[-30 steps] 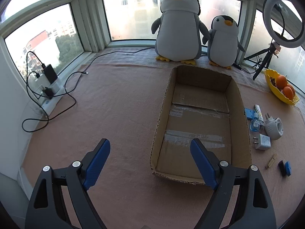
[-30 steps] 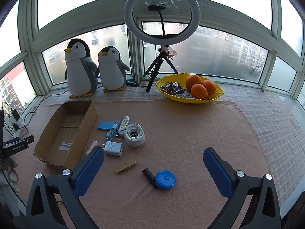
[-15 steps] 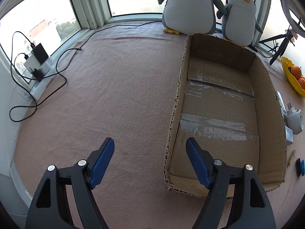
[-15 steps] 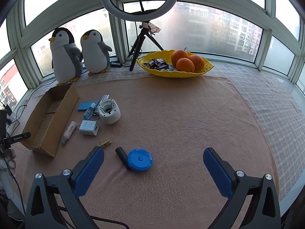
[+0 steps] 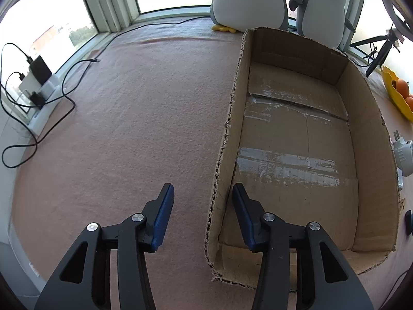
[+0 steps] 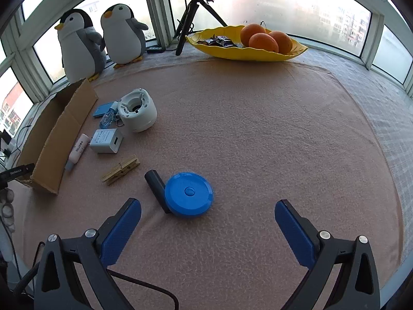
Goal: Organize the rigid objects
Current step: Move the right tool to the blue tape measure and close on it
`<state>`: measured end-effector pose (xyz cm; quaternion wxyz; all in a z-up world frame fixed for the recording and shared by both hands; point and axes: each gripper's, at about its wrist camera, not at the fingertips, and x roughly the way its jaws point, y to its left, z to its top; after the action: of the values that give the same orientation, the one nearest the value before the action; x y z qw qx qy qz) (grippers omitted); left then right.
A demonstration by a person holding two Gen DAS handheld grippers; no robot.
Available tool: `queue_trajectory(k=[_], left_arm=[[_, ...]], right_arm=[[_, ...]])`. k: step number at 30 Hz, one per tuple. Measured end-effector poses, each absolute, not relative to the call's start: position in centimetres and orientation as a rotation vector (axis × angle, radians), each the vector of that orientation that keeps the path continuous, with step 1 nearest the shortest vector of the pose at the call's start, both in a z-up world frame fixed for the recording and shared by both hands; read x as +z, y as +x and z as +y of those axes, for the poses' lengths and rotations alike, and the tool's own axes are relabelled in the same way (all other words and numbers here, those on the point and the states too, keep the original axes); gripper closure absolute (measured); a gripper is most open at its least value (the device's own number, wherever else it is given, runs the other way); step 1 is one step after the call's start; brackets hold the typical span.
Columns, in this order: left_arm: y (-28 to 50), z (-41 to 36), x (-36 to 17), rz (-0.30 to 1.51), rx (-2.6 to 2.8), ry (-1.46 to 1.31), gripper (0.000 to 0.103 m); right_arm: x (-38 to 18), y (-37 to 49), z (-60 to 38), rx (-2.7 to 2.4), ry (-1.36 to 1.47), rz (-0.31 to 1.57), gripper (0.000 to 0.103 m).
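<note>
So the left gripper (image 5: pixel 201 193) is straddling the near left wall of the cardboard box (image 5: pixel 224 149): one blue pad sits outside over the pinkish blanket (image 5: pixel 134 118), the other sits inside the box, and there's a visible gap on both sides of the wall, so it's partly open and not pinching anything. The box has nothing in it, just taped seams across the floor. Two stuffed penguins (image 5: pixel 251 0) stand right behind its far end by the window, and a power strip (image 5: pixel 38 98) with black cables lies off to the left. The right gripper (image 6: pixel 207 213) hovers spread wide over the blanket, holding nothing, and just ahead of it, a bit left of the middle, lies a blue round disc (image 6: pixel 189 194) with a short black tube (image 6: pixel 155 184) touching its left side. Further left is a wooden clothespin (image 6: pixel 120 169), then a white charger cube (image 6: pixel 106 141), a little white tube (image 6: pixel 77 151) lying right against the outside of the box, a round white plug gadget (image 6: pixel 136 109), a small clear bottle (image 6: pixel 108 117) and a blue flat thing (image 6: pixel 103 109) beside it. At the back there's a yellow dish (image 6: pixel 247 50) with oranges (image 6: pixel 263 38) and a tripod (image 6: pixel 191 13).
</note>
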<state>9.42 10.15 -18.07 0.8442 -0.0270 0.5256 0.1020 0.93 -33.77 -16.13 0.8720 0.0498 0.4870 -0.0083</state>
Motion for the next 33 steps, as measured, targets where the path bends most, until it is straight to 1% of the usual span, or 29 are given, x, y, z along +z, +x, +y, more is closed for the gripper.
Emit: queue_trajectory(k=[1, 5, 6, 7, 9, 14, 15, 18, 25, 33], left_arm=[[9.4, 10.1, -18.1, 1.108, 0.214, -0.057, 0.062], [9.5, 9.7, -18.1, 1.097, 0.22, -0.03, 0.063], [9.6, 9.6, -18.1, 1.096, 0.222, -0.025, 0.063], [9.6, 9.6, -18.1, 1.095, 0.223, -0.022, 0.063], [9.6, 9.6, -18.1, 1.096, 0.223, -0.022, 0.063], [9.6, 9.7, -18.1, 1.096, 0.224, -0.024, 0.063], [9.6, 9.7, -18.1, 1.096, 0.225, -0.024, 0.063], [9.6, 9.7, -18.1, 1.095, 0.226, -0.022, 0.063], [9.5, 9.7, -18.1, 1.095, 0.225, -0.025, 0.063], [9.6, 9.7, -18.1, 1.094, 0.226, -0.027, 0.063]], right_arm=[[-16.3, 1.0, -33.8, -0.016, 0.107, 1.027, 0.002], [-17.1, 1.6, -34.0, -0.016, 0.125, 1.049, 0.004], [-17.4, 1.8, -34.0, -0.014, 0.125, 1.054, 0.007], [-17.6, 1.9, -34.0, -0.011, 0.125, 1.063, 0.014], [-18.1, 2.3, -34.1, -0.004, 0.128, 1.08, 0.021], [-19.0, 2.6, -34.1, 0.005, 0.123, 1.104, 0.023], [-19.1, 2.7, -34.0, 0.005, 0.118, 1.107, 0.026], [-19.0, 3.1, -34.3, 0.006, 0.126, 1.098, 0.031], [-19.2, 4.3, -35.4, 0.005, 0.141, 1.106, 0.032], [-20.1, 4.3, -33.3, 0.029, 0.038, 1.139, 0.032]])
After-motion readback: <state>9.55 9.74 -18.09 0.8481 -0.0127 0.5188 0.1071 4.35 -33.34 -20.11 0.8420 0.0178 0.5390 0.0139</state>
